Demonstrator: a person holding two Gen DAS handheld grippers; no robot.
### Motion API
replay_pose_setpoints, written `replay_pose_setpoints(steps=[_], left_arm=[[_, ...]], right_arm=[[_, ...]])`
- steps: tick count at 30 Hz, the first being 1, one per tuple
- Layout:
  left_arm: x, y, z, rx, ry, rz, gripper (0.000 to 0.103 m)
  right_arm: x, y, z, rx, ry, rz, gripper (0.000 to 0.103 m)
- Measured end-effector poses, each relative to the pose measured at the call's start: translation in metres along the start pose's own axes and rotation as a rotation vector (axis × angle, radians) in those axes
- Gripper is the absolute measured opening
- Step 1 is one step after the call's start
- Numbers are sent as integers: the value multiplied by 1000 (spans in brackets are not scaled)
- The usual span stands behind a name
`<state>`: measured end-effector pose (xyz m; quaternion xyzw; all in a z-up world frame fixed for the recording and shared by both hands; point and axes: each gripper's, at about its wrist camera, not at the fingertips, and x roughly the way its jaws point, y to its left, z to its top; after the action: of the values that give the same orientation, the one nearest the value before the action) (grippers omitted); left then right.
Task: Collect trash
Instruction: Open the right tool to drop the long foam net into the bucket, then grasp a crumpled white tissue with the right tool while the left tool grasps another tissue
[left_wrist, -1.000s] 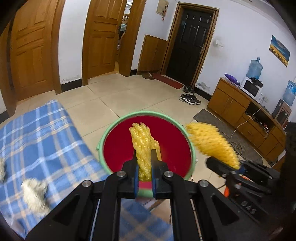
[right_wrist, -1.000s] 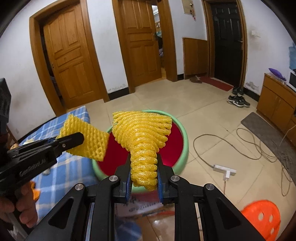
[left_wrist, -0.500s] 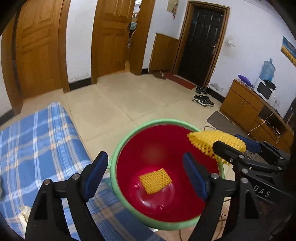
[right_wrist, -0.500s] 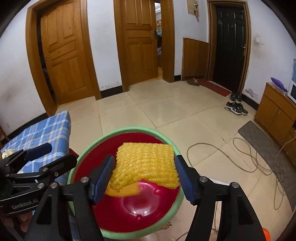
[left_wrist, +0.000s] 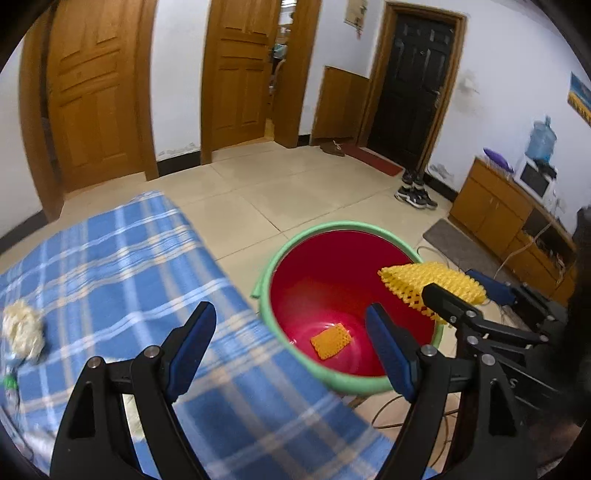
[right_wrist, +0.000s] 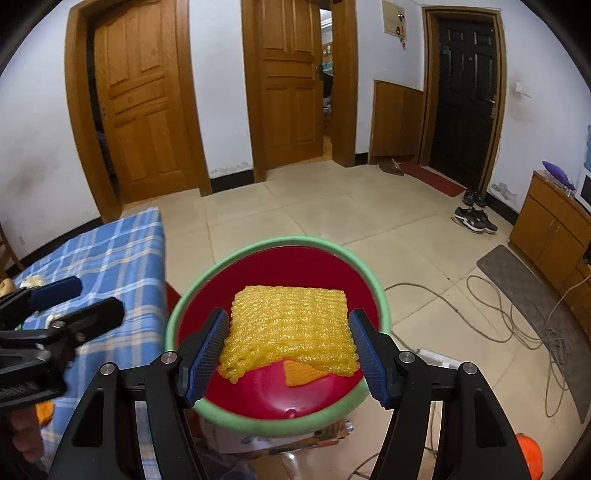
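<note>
Yellow foam netting (right_wrist: 290, 326) is seen spread flat between the pads of the right gripper (right_wrist: 288, 354), right over the red basin (left_wrist: 332, 280) with its green rim; whether the pads (right_wrist: 207, 350) are actually pressing on its edges or just sitting beside them can't really be told, the jaws are wide and the net fills the gap edge to edge. Its long axis is laid crosswise, from one pad to the other, with the ribbing running the same way. A smaller orange-yellow foam piece (left_wrist: 330, 340) is found lying flat on the basin's bottom, turned a bit diagonal; in the right wrist view most of it is hidden under the bigger net, only a corner is left showing. The left gripper (left_wrist: 291, 354) is held wide open with nothing between its pads, partly over the blue plaid cloth (left_wrist: 110, 266) and partly over the basin's near rim. From that side the big net is seen nearly edge-on, half covered by the right gripper's black finger. A crumpled whitish wad (left_wrist: 22, 332) is left on the cloth at the far left, too blurred to be identified, and the cloth itself is smeared
</note>
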<state>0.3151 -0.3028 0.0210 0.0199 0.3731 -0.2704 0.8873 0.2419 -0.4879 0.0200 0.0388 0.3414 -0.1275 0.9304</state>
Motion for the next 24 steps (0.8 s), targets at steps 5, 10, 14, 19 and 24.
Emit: replay_pose_setpoints(steps=[5,10,14,19,24], left_arm=[[-16,15,-7,-20,-2,17,82],[-28,24,-8,-28,-17,17,82],[-39,28,-7,-24,-27,25,82],[-67,46,-15,-7,-48,83,82],[-94,90,-30,-60,-51,195,82]], right_arm=[[10,5,-3,13,12,8,78],[12,4,-2,29,15,5,87],[5,17,-1,-9,4,16,88],[-7,49,-1,-36,-6,71,88],[-8,103,-3,-60,13,185,89]])
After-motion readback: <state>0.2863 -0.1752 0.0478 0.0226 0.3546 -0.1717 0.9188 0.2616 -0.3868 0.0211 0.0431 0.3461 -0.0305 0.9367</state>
